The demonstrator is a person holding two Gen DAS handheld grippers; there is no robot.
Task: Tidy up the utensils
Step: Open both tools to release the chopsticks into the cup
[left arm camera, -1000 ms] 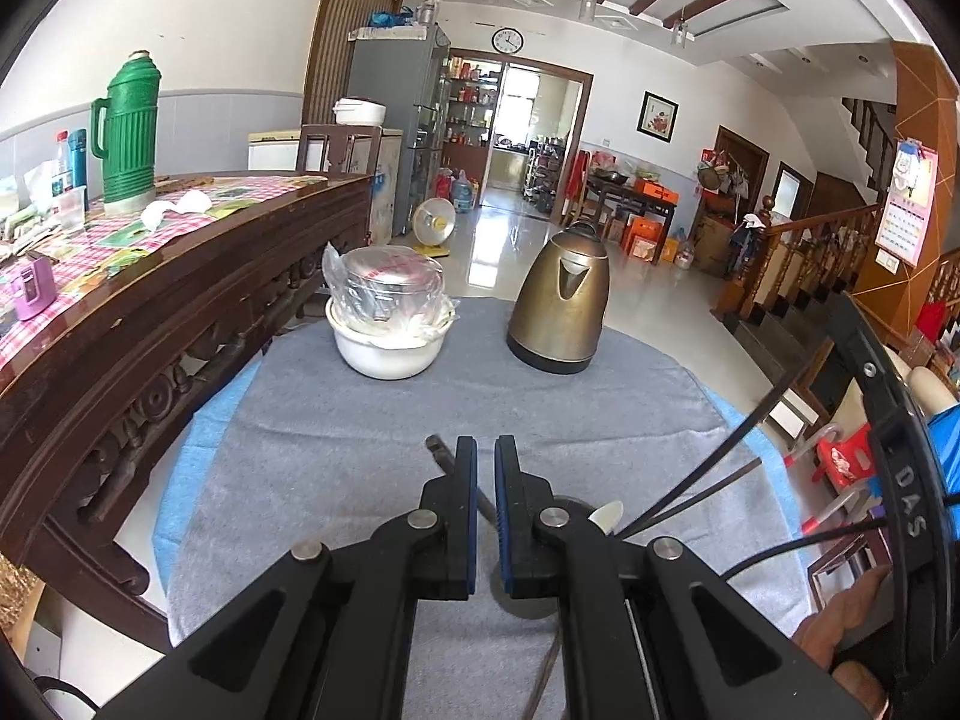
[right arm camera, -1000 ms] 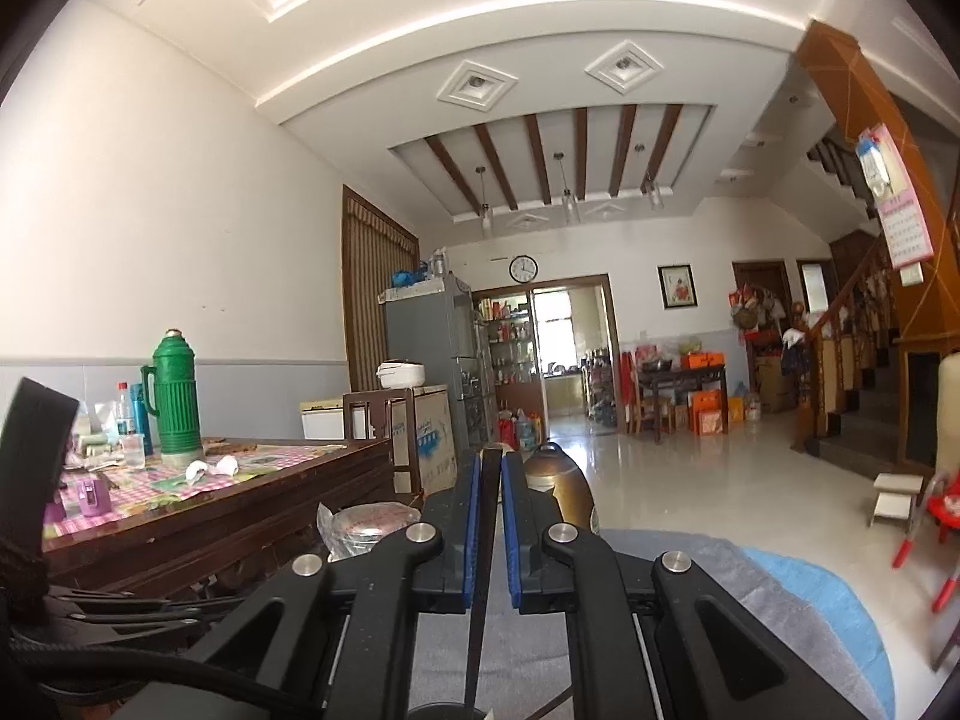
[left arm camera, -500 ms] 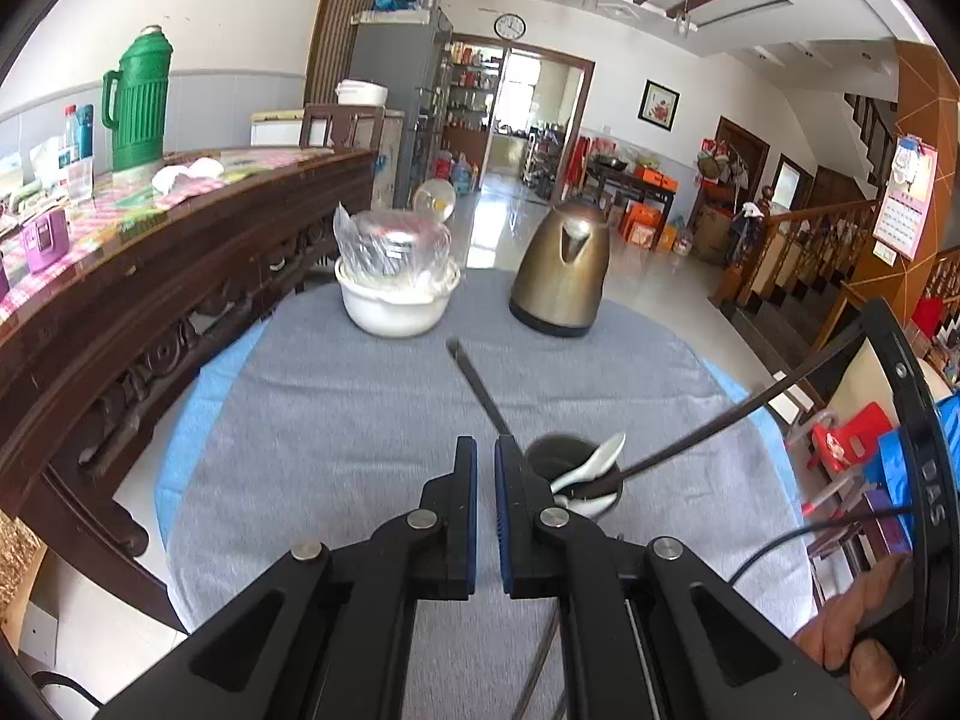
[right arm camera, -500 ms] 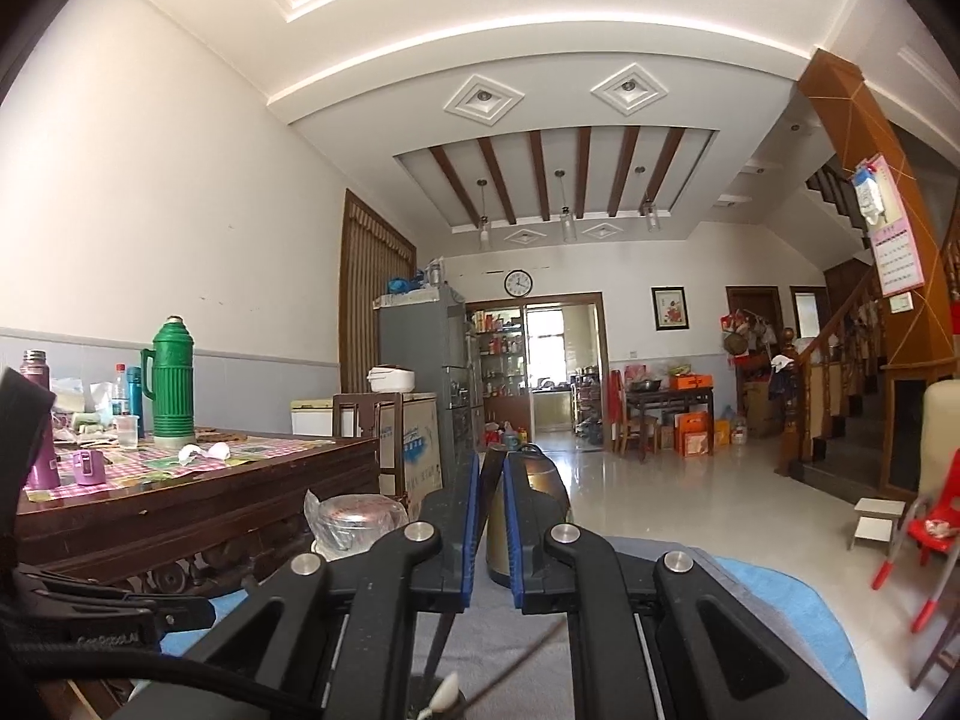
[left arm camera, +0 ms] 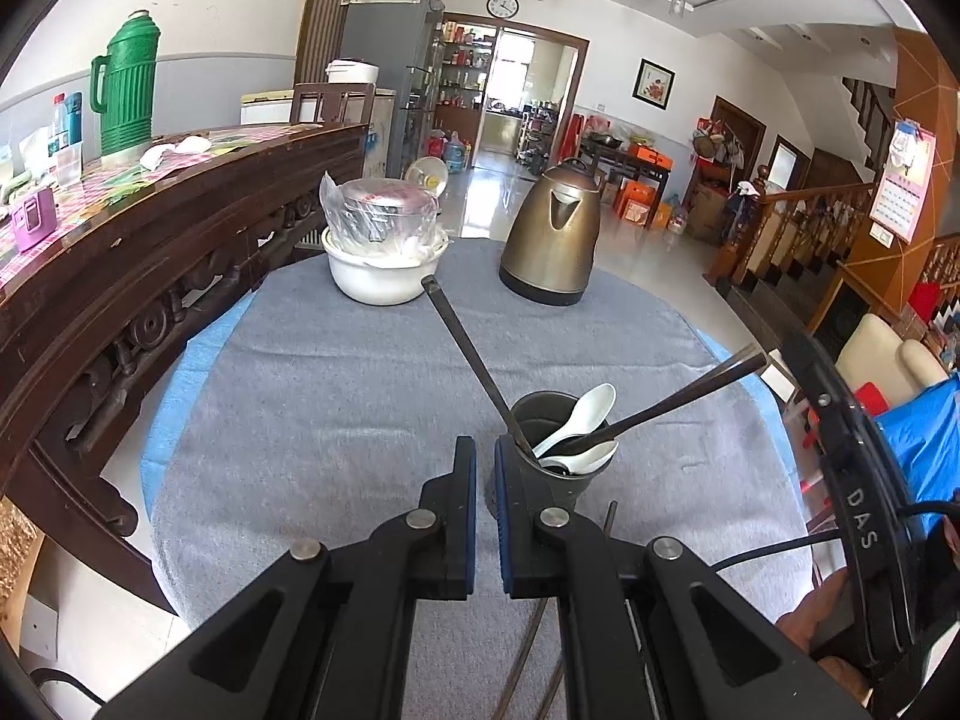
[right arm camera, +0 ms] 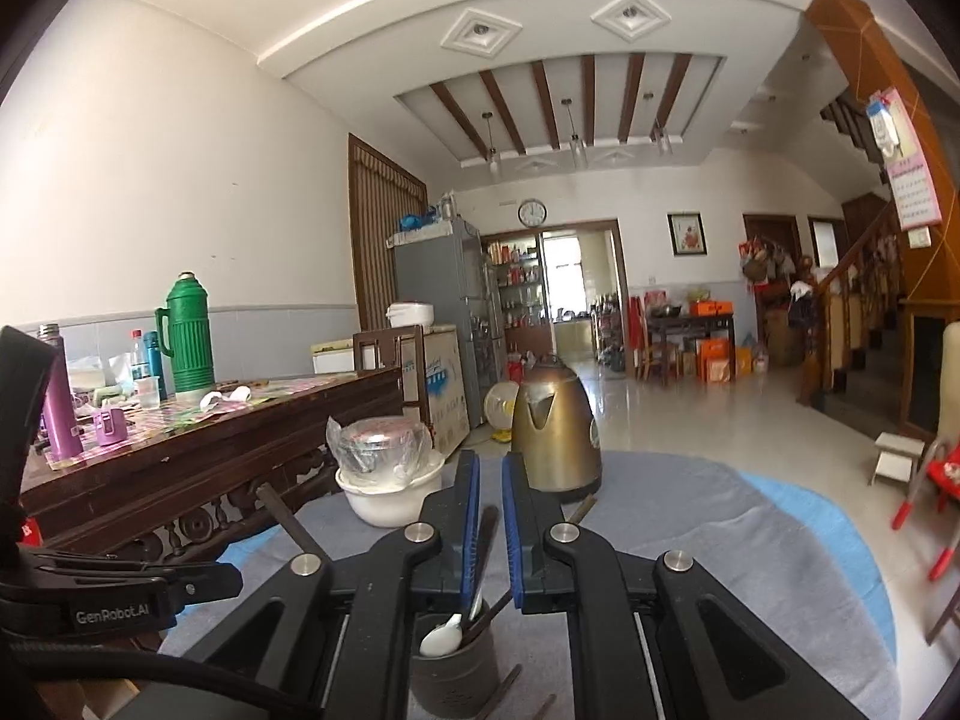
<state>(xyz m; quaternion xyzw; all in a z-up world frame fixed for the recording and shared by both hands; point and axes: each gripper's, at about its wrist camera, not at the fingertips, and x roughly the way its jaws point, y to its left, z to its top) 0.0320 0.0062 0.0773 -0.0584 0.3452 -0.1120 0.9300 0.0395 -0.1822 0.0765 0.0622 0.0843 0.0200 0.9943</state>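
Moved: both views have tipped down since a second ago; the utensil cup (left arm camera: 555, 450), then hidden behind the left gripper (left arm camera: 485, 480), now shows beside its tips.
Right gripper (right arm camera: 491, 516): jaws have just been opening, now slightly parted; a dark chopstick (right arm camera: 483, 546) stands between them, grip uncertain.
Left gripper: closed, empty.
Cup: holds white spoons (left arm camera: 579, 420) and dark chopsticks.
Counter (left arm camera: 336, 396): round, grey cloth; beyond the cup, a brass kettle (left arm camera: 555, 240) and white bowl (left arm camera: 378, 276).
Room: tiled hall, staircase.
Right view only: ceiling beams.

Dark chopsticks (left arm camera: 474, 360) and white spoons (left arm camera: 579, 420) stand tilted in the upright grey holder (left arm camera: 558, 480).
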